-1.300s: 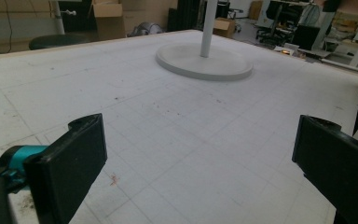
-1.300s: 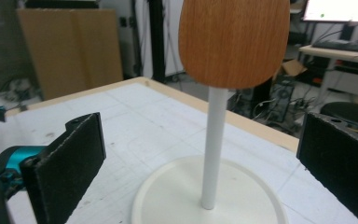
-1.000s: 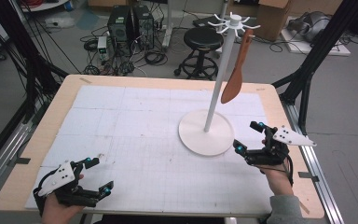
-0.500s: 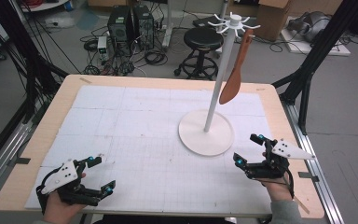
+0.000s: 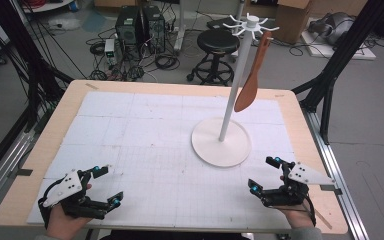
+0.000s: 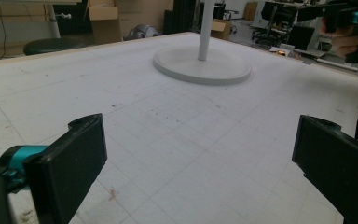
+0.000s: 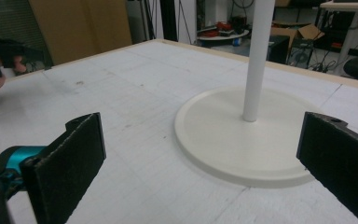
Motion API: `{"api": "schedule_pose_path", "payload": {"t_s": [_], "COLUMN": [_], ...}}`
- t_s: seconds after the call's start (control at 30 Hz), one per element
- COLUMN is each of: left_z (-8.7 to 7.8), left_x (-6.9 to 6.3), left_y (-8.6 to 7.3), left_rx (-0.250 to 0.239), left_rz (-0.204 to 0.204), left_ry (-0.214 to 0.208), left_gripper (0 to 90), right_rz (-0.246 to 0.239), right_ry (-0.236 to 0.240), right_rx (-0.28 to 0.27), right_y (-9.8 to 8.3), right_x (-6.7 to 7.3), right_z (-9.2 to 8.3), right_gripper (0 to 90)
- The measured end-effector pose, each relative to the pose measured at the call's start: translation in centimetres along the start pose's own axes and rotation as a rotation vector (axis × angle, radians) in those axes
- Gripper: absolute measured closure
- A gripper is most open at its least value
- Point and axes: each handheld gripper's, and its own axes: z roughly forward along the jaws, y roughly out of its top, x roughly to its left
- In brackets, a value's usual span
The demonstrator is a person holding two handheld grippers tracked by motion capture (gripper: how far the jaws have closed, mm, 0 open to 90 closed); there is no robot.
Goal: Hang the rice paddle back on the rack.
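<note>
Desk (image 5: 145, 125): wooden-edged top covered by a white gridded mat. No containers on it. One white stand (image 5: 221, 145) sits right of centre: a round flat base with one upright pole, topped by a ring of short hook arms. One brown wooden spatula (image 5: 250, 82) hangs from a hook on the stand's right side, blade down, clear of the base and just beside the pole.

Count: one stand, one spatula, two hand-held grippers.

Left hand-held gripper (image 5: 105, 186): held at the near left corner of the desk, just above the mat, jaws spread wide with nothing between them. Well apart from the stand.

Right hand-held gripper (image 5: 265, 174): held at the near right of the desk, jaws likewise released and empty, pointing toward the stand's base, near it but not touching.

View differences: the high view takes in the whole stand, including the hook ring and the spatula; both gripper views cut the pole off partway up. The left gripper view (image 6: 198, 175) shows the stand's base (image 6: 201, 65) far off across bare mat, and the other gripper held in a hand at the upper right edge. The right gripper view (image 7: 203, 170) shows the base (image 7: 242, 140) close up between its two jaws, with the pole rising from its middle, and the other hand at the far left edge. The high view also shows a black stool (image 5: 218, 42) and computer cases (image 5: 139, 27) on the floor beyond the desk.
</note>
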Motion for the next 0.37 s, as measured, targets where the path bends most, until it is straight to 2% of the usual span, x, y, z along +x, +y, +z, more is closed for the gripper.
{"api": "schedule_pose_path", "payload": {"t_s": [0.17, 0.27, 0.37], "left_z": [0.1, 0.2, 0.2], "left_x": [0.1, 0.0, -0.1], "left_y": [0.0, 0.0, 0.0], "left_rx": [-0.002, -0.001, 0.005], "left_rz": [0.000, 0.001, 0.006], "left_ry": [-0.003, -0.005, -0.007], "left_gripper": [3.4, 3.4, 3.4], "right_rz": [-0.003, 0.001, 0.013], "right_ry": [0.034, 0.050, 0.059], "right_rx": [0.019, 0.055, 0.060], "right_y": [-0.5, -0.9, -1.1], "right_x": [0.9, 1.0, 0.7], "right_z": [-0.5, -0.2, 0.1], "right_gripper": [0.0, 0.0, 0.0]}}
